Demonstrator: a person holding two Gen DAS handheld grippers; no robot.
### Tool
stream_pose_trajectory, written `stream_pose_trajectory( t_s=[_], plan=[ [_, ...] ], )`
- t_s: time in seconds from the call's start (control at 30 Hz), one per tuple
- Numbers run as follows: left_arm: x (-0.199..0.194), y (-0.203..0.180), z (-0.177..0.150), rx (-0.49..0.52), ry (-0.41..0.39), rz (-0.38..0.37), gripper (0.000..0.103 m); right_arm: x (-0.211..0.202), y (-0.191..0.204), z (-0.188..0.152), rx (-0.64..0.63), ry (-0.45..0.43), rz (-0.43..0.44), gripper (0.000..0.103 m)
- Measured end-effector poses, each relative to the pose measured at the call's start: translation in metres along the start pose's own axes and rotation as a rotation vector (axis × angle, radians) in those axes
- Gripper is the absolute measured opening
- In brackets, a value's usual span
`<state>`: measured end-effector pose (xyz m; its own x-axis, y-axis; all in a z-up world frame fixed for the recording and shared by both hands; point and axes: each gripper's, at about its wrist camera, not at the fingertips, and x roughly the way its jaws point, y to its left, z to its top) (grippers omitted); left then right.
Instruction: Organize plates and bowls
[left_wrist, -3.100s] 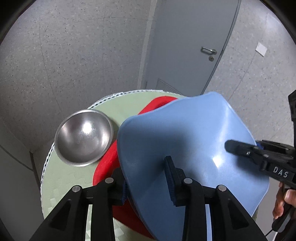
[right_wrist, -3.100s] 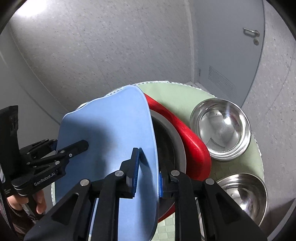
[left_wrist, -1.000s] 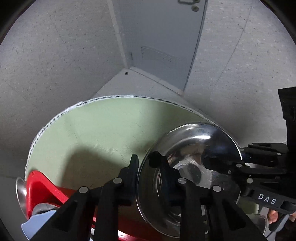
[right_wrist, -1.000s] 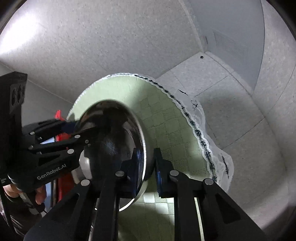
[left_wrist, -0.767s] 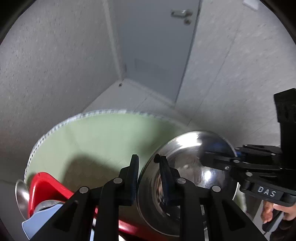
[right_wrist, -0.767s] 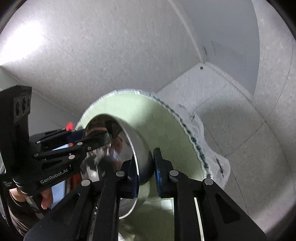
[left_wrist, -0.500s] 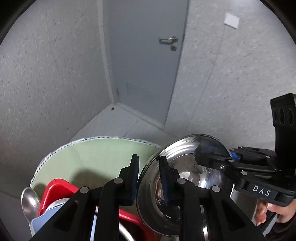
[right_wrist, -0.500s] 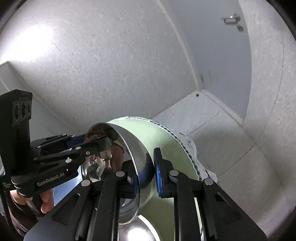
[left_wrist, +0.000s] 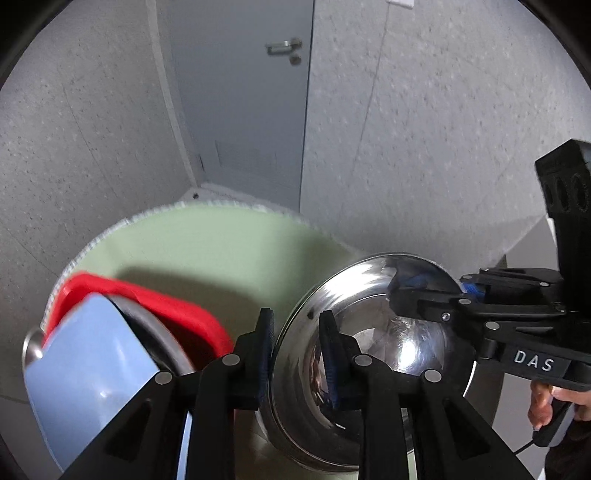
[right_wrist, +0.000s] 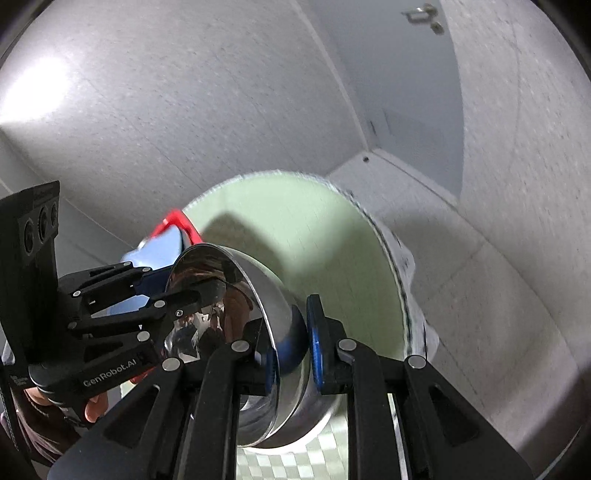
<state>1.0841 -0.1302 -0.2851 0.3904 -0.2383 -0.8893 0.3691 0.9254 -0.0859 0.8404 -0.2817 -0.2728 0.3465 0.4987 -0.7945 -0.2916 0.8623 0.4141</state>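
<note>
Since half a second ago the steel bowl (left_wrist: 373, 354) has tilted further, its hollow facing right in the left wrist view, held above the green bench (left_wrist: 207, 251). Left tongs (left_wrist: 297, 354) pinch its near rim, one pad inside and one outside; right tongs (right_wrist: 291, 332) clamp the opposite rim — both closed on it. At lower left sits a red tray (left_wrist: 162, 302) holding a blue plate (left_wrist: 88, 362). Behind stands a grey door (left_wrist: 243, 103).
</note>
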Motion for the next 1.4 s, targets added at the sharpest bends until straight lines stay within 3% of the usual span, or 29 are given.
stream_pose_trajectory(
  t_s=[0.13,0.27,0.37,0.57,0.67,0.77,0.93,1.17,1.4],
  plan=[
    [0.025,-0.014,-0.011,-0.011,0.06,-0.01,0.026,0.012,-0.003,-0.015,0.004,0.025,-0.045,0.015],
    [0.035,-0.012,-0.007,-0.03,0.057,0.001,0.04,0.017,0.003,-0.019,-0.026,0.026,-0.078,0.015],
    [0.037,-0.014,-0.008,-0.048,0.054,-0.016,0.045,0.02,0.011,-0.02,-0.068,0.025,-0.124,0.015],
    [0.025,-0.022,-0.017,-0.053,0.027,-0.001,0.053,0.016,0.019,-0.029,-0.127,0.022,-0.193,0.015],
    [0.011,-0.023,-0.025,-0.073,0.018,-0.004,0.063,0.013,0.021,-0.029,-0.129,0.016,-0.205,0.015],
    [-0.01,-0.026,-0.029,-0.071,-0.029,-0.005,0.066,0.009,0.023,-0.03,-0.132,0.012,-0.216,0.016],
    [-0.054,-0.017,-0.035,-0.104,-0.15,0.002,0.078,-0.011,0.035,-0.021,-0.11,-0.038,-0.247,0.033],
    [-0.117,0.067,-0.069,-0.283,-0.285,0.094,0.089,-0.024,0.121,0.022,-0.199,-0.13,-0.137,0.056],
    [-0.16,0.172,-0.124,-0.49,-0.343,0.228,0.09,0.037,0.232,0.067,-0.353,-0.081,-0.024,0.068]
  ],
)
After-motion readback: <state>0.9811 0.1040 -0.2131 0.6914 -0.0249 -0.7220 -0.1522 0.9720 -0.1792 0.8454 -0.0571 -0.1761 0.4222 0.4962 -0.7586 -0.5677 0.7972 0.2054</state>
